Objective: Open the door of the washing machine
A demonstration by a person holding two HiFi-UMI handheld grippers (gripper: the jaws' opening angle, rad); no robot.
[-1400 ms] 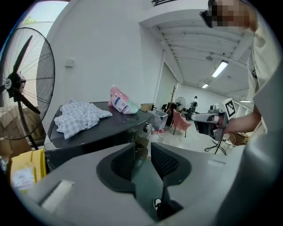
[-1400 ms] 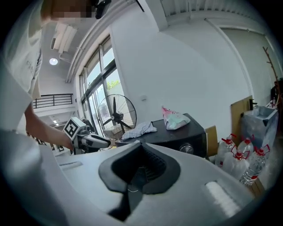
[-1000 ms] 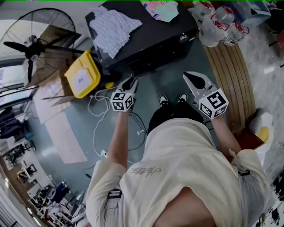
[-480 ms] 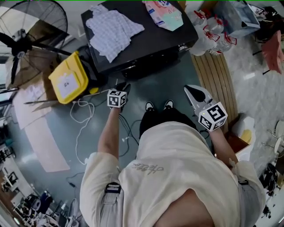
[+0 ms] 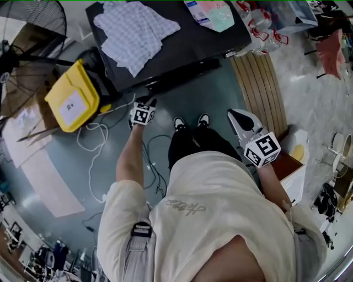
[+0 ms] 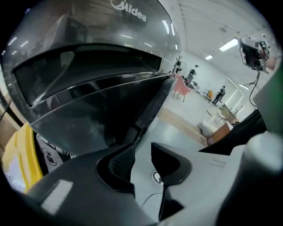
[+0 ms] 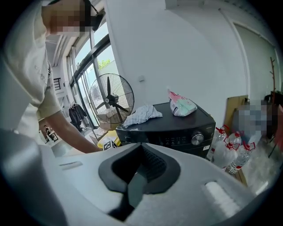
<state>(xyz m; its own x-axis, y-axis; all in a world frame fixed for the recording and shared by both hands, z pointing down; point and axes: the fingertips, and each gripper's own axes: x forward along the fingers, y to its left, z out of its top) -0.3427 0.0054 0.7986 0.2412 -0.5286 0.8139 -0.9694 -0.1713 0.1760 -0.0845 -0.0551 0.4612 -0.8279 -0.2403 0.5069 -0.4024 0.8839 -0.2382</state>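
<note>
At the top centre of the head view, the black washing machine (image 5: 182, 49) stands with its front towards the person. The door (image 6: 88, 106) fills the upper left of the left gripper view as a dark, glossy bulge right beyond the jaws.

Left gripper (image 5: 148, 103): at the machine's front and pointing down at it. Its jaws have just been opening and now stand spread, with only floor showing through the gap and no contact yet.

Right gripper (image 5: 236, 117): at centre right, well apart from the machine, jaws pressed together on nothing.

Handling (judgement): the door is rigid, hinged glass and plastic. It should swing as one stiff piece once the latch gives, so expect an initial snap of resistance. The surface is smooth and likely slippery, so a pinch on the dome would slide off. Better to hook the dark rim strip (image 6: 148, 110) that runs down towards the jaws. I cannot pick out a definite handle recess.

Surroundings:
- Checked cloth (image 5: 135, 30) and a packet (image 5: 212, 11) lie on the machine's top, clear of the door.
- Yellow bin (image 5: 71, 102) sits just left of the machine.
- Loose cable (image 5: 96, 137) trails on the floor beside the left arm.
- Shoes (image 5: 190, 121) stand close before the front and may crowd the door's swing.
- Slatted wooden board (image 5: 259, 88) lies at right.
</note>
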